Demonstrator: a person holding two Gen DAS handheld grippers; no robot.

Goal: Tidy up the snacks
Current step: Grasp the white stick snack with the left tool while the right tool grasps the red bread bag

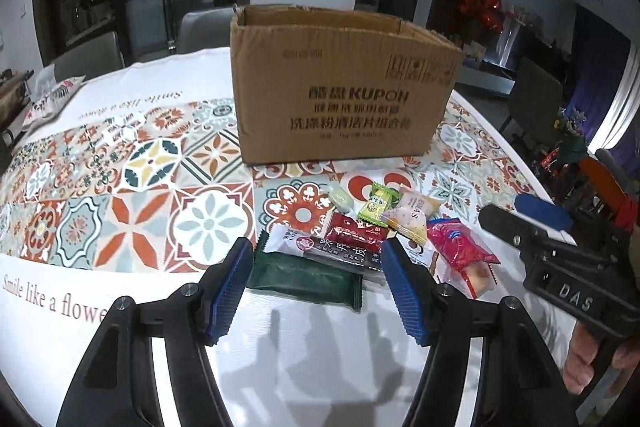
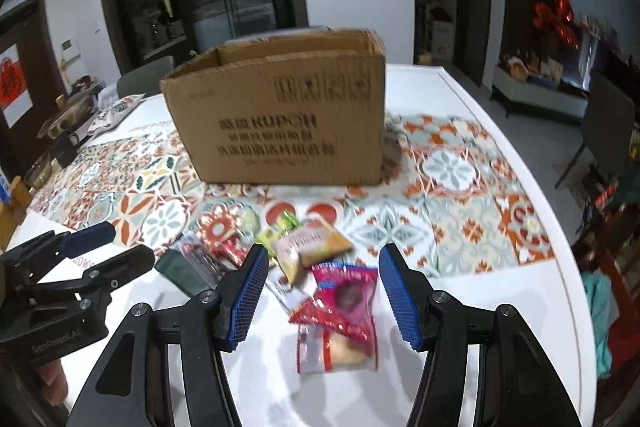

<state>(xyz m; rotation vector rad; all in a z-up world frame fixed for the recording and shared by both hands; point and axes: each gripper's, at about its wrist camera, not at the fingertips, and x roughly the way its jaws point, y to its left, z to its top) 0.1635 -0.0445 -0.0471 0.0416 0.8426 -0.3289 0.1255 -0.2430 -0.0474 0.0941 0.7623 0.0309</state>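
Note:
A pile of snack packets lies on the table in front of an open cardboard box (image 1: 344, 83) (image 2: 280, 123). The pile holds a dark green packet (image 1: 304, 277) (image 2: 180, 267), a black-and-white packet (image 1: 332, 247), a red one (image 1: 356, 227), a green candy (image 1: 376, 205), a yellowish packet (image 1: 412, 215) (image 2: 312, 247) and a pink packet (image 1: 460, 247) (image 2: 348, 291) on a bread packet (image 2: 332, 347). My left gripper (image 1: 316, 263) (image 2: 108, 251) hovers open over the dark green packet. My right gripper (image 2: 324, 271) (image 1: 516, 213) hovers open over the pink packet. Neither pad touches anything.
The table (image 1: 120, 347) carries a white cloth with a patterned tile band. A printed pouch (image 1: 52, 99) lies at the far left. Pots and a mug (image 2: 64, 131) stand at the table's left edge. Chairs (image 1: 200, 27) stand behind the box, and one (image 2: 608, 123) at the right.

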